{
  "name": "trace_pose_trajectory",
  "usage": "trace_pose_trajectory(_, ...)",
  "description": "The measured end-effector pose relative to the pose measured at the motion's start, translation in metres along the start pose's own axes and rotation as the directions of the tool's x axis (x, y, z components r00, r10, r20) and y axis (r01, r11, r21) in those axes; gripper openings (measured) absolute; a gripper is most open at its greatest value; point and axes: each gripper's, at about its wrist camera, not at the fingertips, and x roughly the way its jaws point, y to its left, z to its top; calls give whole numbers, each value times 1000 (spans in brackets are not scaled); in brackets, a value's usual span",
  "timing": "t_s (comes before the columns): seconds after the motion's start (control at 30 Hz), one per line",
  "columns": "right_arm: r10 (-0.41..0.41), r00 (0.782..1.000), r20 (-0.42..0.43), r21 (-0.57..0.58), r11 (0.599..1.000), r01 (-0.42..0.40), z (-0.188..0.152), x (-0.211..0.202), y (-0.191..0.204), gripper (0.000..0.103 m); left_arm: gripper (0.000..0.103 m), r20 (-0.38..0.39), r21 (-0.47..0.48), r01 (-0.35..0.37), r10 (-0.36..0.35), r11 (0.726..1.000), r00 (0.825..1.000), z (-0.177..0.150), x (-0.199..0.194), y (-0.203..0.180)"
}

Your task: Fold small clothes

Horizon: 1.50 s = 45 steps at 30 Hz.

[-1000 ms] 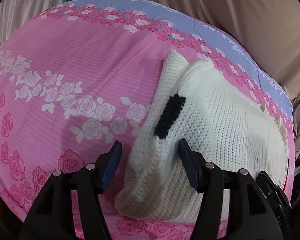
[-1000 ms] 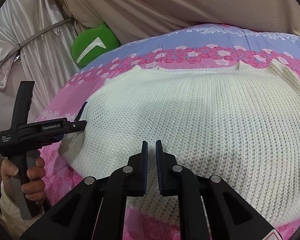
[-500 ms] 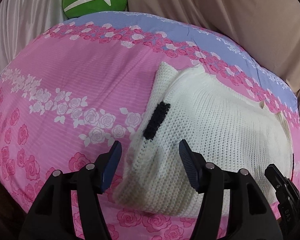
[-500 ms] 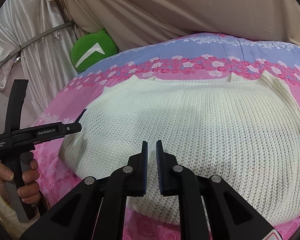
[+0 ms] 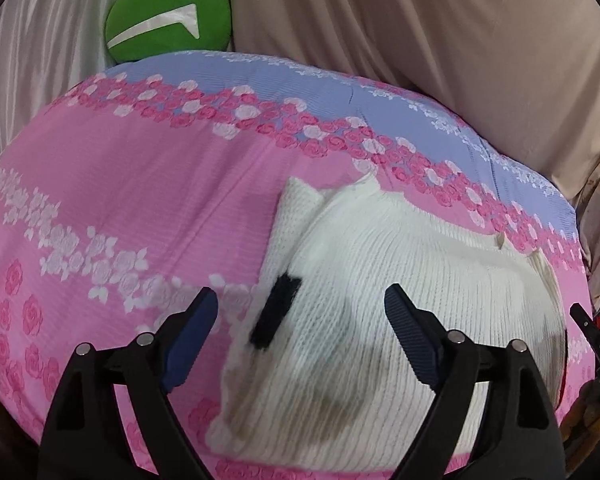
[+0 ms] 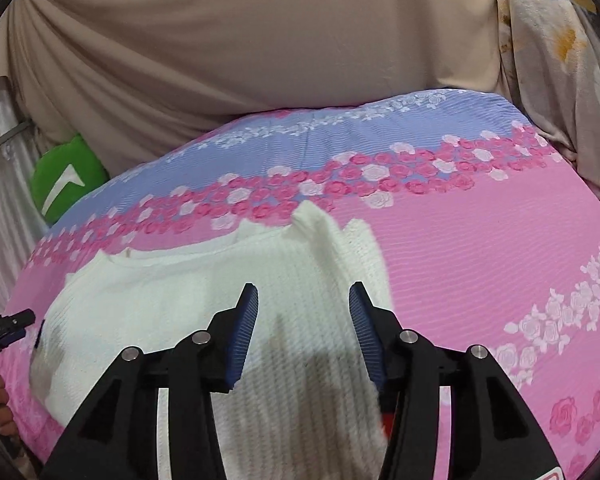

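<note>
Both of my grippers hang open over the white knit sweater [image 5: 380,300], and neither has hold of anything. My left gripper [image 5: 300,332] has its jaws spread wide, straddling the sweater's near-left part where a black patch [image 5: 276,312] sits in the lower middle of the left view. My right gripper [image 6: 303,328] is open less widely, above the sweater's right side in the lower middle of the right view.

The sweater lies spread on the pink flowered bedspread [image 5: 120,200], with its far edge near the band of roses and two small corners standing up there. What worries me is the thick, loose knit: if I close on it from above I may pinch only the top layer, or snag a loop, and the fold would drag crooked. The soft bedspread could also bunch up into the jaws along with the edge.

Room is good on the bedspread: bare pink cloth fills the left half of the left view and the right half of the right view. The green cushion [image 5: 168,20] at upper left is well apart. Beige curtains [image 6: 240,60] close off the far side.
</note>
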Motion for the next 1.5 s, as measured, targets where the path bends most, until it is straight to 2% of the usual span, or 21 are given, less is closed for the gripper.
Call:
trace_pose_trajectory(0.13,-21,999,-49,-37,999,20,10,46,3,49,79,-48,8,25,-24,1000,999,23,42,-15)
trace_pose_trajectory(0.17,-37,997,-63,-45,998,34,9,54,3,40,72,-56,12,22,-21,1000,998,25,50,-18)
trace_pose_trajectory(0.2,-45,996,-83,-57,998,41,9,61,5,11,47,-81,19,-6,8,1000,997,27,62,-21)
trace_pose_trajectory(0.23,-4,996,-88,-57,998,-1,10,61,7,1,16,-94,27,-24,27,999,995,29,68,-23)
trace_pose_trajectory(0.27,64,996,-55,-35,997,-66,14,52,9,1,9,-96,30,-31,34,999,995,30,72,-25)
trace_pose_trajectory(0.43,117,971,210,-21,993,-115,39,-13,5,0,8,15,60,-57,56,997,998,43,49,-32)
trace_pose_trajectory(0.5,79,986,144,8,997,-81,41,12,-11,0,8,20,74,-94,93,993,995,44,53,-37)
trace_pose_trajectory(0.6,-44,997,-69,62,997,48,28,74,-37,0,9,-54,98,-167,173,981,984,39,86,-38)
trace_pose_trajectory(0.7,46,999,1,120,992,-46,18,45,-40,1,17,-22,87,-155,157,984,987,33,67,-33)
trace_pose_trajectory(0.73,62,997,39,116,991,-66,17,30,-38,4,23,-9,83,-157,158,984,987,33,58,-32)
trace_pose_trajectory(0.8,110,992,55,116,987,-116,18,16,-38,27,28,28,66,-158,156,985,987,32,39,-26)
trace_pose_trajectory(0.87,128,992,13,96,987,-129,18,25,-35,46,34,31,66,-153,151,986,988,30,34,-26)
trace_pose_trajectory(0.9,117,993,-24,71,991,-116,18,35,-31,47,37,24,66,-146,145,987,989,29,36,-26)
trace_pose_trajectory(0.93,109,993,-54,45,993,-106,17,45,-26,47,38,11,70,-147,147,987,989,28,41,-28)
trace_pose_trajectory(0.97,95,992,-86,16,995,-94,16,55,-20,34,38,-5,78,-149,150,986,989,27,47,-30)
trace_pose_trajectory(1.0,74,990,-122,-13,997,-76,14,65,-14,7,38,-19,86,-151,153,985,988,26,54,-32)
trace_pose_trajectory(1.03,60,991,-122,-17,998,-63,14,65,-12,8,37,-29,86,-158,161,984,986,25,59,-33)
trace_pose_trajectory(1.2,123,982,145,-8,992,-123,34,-6,-13,7,37,-14,90,-194,196,977,981,24,60,-33)
trace_pose_trajectory(1.27,65,997,49,0,998,-65,35,27,-25,7,37,-36,84,-196,200,977,979,25,68,-32)
trace_pose_trajectory(1.33,-15,990,-142,-1,1000,15,23,80,-37,8,39,-48,84,-201,205,976,978,24,74,-31)
trace_pose_trajectory(1.5,7,996,83,4,1000,-8,27,-1,-16,17,47,-37,42,-144,146,989,989,18,39,-19)
